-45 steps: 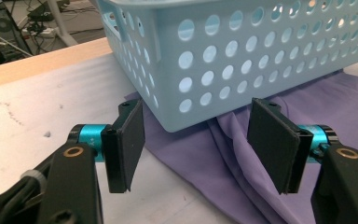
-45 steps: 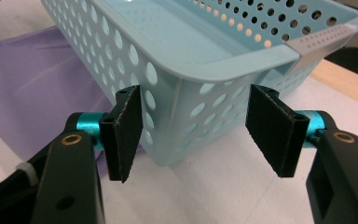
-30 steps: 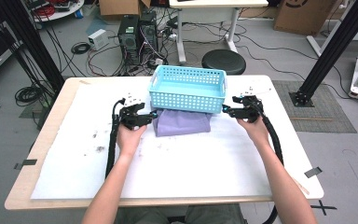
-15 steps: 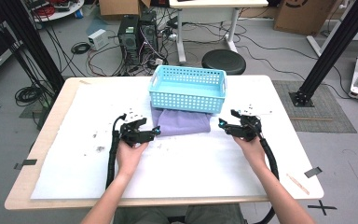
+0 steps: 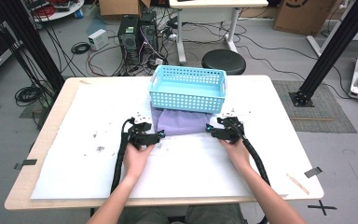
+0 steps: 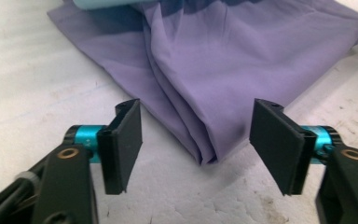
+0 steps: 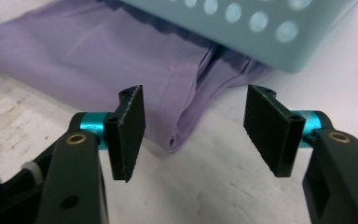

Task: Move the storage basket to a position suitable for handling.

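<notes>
A folded purple cloth lies on the white table cover, its far part tucked under a light blue perforated basket. My left gripper is low at the cloth's near left corner. In the left gripper view this gripper is open, the cloth's folded corner lies between the jaws untouched, and the jaws have just been closing. My right gripper is at the near right corner. Seen from its own camera, it is open around the cloth's tip, also just closing. The basket's wall looms above.
The white cover spans most of the wooden table; dark specks mark its left part. A round black stool and computer towers stand beyond the far edge. Black frame posts flank the table.
Both hands have drawn back from beside the basket toward the near side and sunk to the cloth's near corners. Both pairs of jaws have narrowed a little.
</notes>
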The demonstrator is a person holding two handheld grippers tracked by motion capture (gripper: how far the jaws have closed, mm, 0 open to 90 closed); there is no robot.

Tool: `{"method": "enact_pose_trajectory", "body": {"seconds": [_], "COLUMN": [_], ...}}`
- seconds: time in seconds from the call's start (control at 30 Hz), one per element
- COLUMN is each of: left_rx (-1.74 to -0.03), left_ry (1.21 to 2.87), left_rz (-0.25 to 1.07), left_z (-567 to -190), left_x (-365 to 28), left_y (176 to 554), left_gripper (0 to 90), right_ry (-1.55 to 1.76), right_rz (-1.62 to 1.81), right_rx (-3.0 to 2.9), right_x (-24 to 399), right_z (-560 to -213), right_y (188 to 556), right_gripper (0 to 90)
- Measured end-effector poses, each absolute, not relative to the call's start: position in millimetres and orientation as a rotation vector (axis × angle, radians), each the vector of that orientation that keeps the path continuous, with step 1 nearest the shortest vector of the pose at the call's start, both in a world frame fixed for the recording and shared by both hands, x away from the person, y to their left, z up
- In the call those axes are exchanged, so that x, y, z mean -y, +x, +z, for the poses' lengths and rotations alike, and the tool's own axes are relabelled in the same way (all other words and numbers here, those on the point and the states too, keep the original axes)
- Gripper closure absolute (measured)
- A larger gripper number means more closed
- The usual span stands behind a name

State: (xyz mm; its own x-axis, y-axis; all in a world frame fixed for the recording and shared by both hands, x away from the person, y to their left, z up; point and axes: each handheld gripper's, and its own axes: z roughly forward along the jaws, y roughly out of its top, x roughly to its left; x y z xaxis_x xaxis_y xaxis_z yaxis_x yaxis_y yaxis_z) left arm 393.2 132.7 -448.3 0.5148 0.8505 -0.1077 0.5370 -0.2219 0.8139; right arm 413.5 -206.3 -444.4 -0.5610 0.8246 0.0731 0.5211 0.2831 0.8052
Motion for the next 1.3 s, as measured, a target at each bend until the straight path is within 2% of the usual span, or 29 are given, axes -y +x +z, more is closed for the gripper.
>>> {"method": "enact_pose_trajectory", "body": {"seconds": [0.4, 0.47, 0.6, 0.67, 0.77, 0.8, 0.87, 1.07, 1.3], "left_rx": [-1.204, -1.190, -1.181, -1.178, -1.170, -1.163, -1.158, -1.137, -1.093], "left_ry": [1.937, 1.928, 1.938, 1.939, 1.941, 1.950, 1.945, 1.955, 1.982], "left_rz": [0.435, 0.408, 0.402, 0.401, 0.396, 0.407, 0.388, 0.359, 0.320], "left_z": [-450.2, -450.2, -450.2, -450.3, -450.4, -450.3, -450.7, -450.5, -450.0], "left_x": [-128.9, -127.6, -121.5, -121.7, -120.9, -120.4, -120.4, -121.4, -122.1], "left_y": [393.1, 392.9, 393.0, 393.2, 392.9, 392.8, 392.8, 393.0, 384.4], "left_gripper": [42.7, 47.4, 49.2, 55.2, 64.1, 64.1, 72.9, 83.1, 84.6], "right_ry": [1.236, 1.241, 1.230, 1.235, 1.227, 1.227, 1.240, 1.258, 1.220], "right_rz": [1.007, 1.008, 1.015, 1.014, 1.026, 1.026, 1.053, 1.062, 1.050], "right_rx": [-2.343, -2.345, -2.354, -2.350, -2.365, -2.365, -2.385, -2.379, -2.379], "right_x": [186.2, 185.1, 185.2, 184.7, 183.7, 183.7, 183.6, 184.6, 188.0], "right_z": [-447.2, -447.1, -447.3, -447.5, -447.4, -447.4, -447.3, -447.2, -446.7], "right_y": [426.8, 426.2, 426.4, 426.2, 425.3, 425.3, 424.7, 421.6, 404.1], "right_gripper": [58.1, 59.2, 58.8, 61.4, 72.5, 72.5, 82.4, 85.9, 86.5]}}
